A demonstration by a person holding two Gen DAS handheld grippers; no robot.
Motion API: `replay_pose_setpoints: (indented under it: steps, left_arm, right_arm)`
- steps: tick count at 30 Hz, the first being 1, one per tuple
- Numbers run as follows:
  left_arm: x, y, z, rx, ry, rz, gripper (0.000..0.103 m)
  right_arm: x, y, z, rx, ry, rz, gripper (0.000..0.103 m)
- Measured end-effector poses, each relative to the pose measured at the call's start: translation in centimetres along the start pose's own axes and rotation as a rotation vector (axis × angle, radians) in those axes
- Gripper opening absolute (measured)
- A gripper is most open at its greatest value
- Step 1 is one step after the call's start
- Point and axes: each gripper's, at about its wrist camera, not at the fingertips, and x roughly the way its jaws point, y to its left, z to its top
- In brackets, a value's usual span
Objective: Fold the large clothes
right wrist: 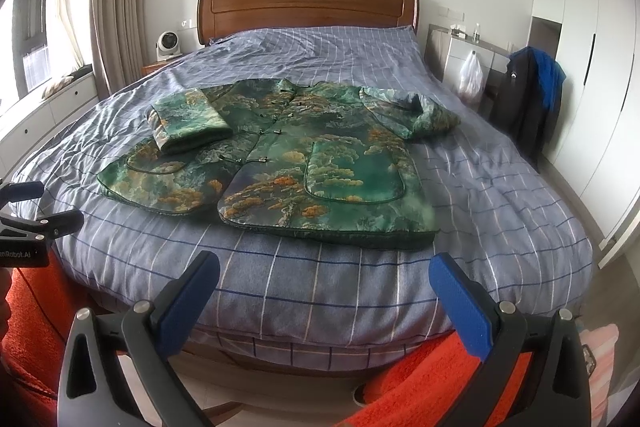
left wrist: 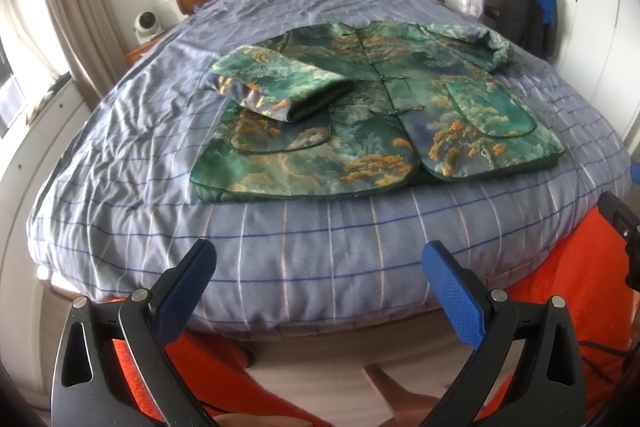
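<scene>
A green padded jacket (left wrist: 372,119) with orange tree print lies front up on the blue checked bed (left wrist: 280,247). Its left sleeve (left wrist: 280,87) is folded over the body; the other sleeve (left wrist: 484,43) sticks out to the right. It also shows in the right wrist view (right wrist: 288,163), with the folded sleeve (right wrist: 188,123) and the spread sleeve (right wrist: 416,111). My left gripper (left wrist: 320,259) is open and empty above the bed's foot edge, short of the hem. My right gripper (right wrist: 324,271) is open and empty there too.
A wooden headboard (right wrist: 308,7) stands at the back. A small fan (right wrist: 168,45) sits on the left nightstand. A dresser with a plastic bag (right wrist: 472,75) and dark hanging clothes (right wrist: 528,99) stand right of the bed. An orange rug (left wrist: 560,307) lies at the foot.
</scene>
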Motion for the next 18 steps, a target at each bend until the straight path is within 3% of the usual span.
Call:
replay_pose_setpoints:
  steps: [18]
  left_arm:
    - [-0.02, -0.07, 0.03, 0.000, 0.001, 0.000, 0.103]
  right_arm:
    - [-0.04, 0.39, 0.00, -0.009, 0.001, 0.007, 0.103]
